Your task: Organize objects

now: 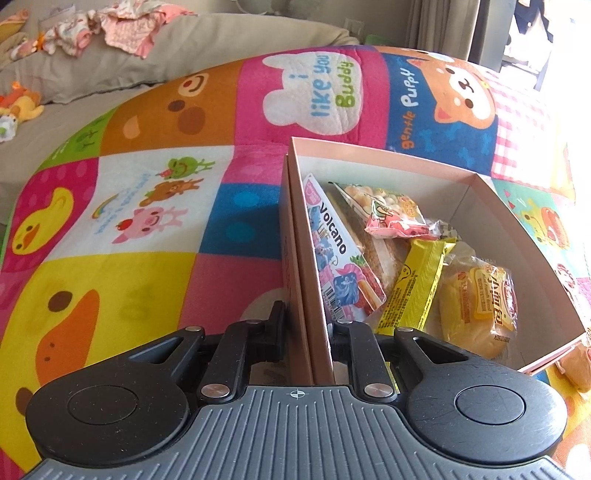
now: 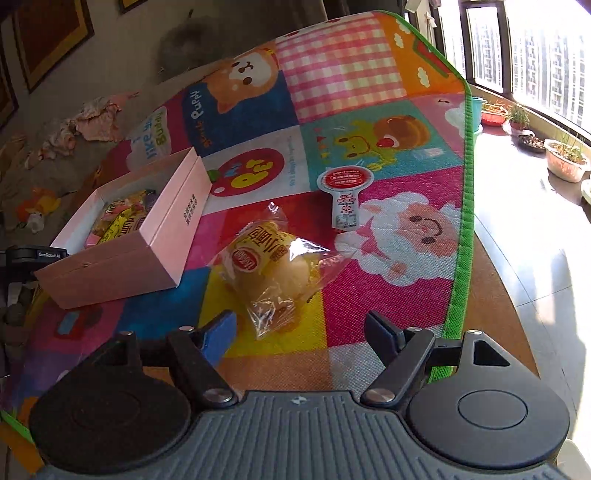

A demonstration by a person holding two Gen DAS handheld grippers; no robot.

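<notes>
Your next target, by my reading, is the yellow bun in its clear crinkly plastic wrapper (image 2: 271, 266), which lies on the bright patchwork cartoon play mat (image 2: 369, 306) straight ahead of your right tongs (image 2: 301, 334) and slightly to their left. Its long axis runs from the near twisted end, between the open fingertips' line and just beyond it, up and away to the far sealed end. Your right tongs stand wide apart with nothing between them, so the right hand is the nearer one. A small white and red round-headed sachet (image 2: 343, 195) lies farther out on the mat, well apart from the bun. To the left sits the shallow pale pink cardboard box (image 2: 162, 236), already holding 1 similar bun (image 1: 476, 306), a yellow bar (image 1: 417, 284), a "Volcano" packet (image 1: 340, 258) and a pink-trimmed snack bag (image 1: 388, 210). Your left tongs (image 1: 310, 325) are clamped on the box's near wall. Beyond the mat, grey bedding carries scattered baby clothes (image 1: 110, 29); to the right, sunlit tiles, potted plants (image 2: 565, 158) and tall windows.
</notes>
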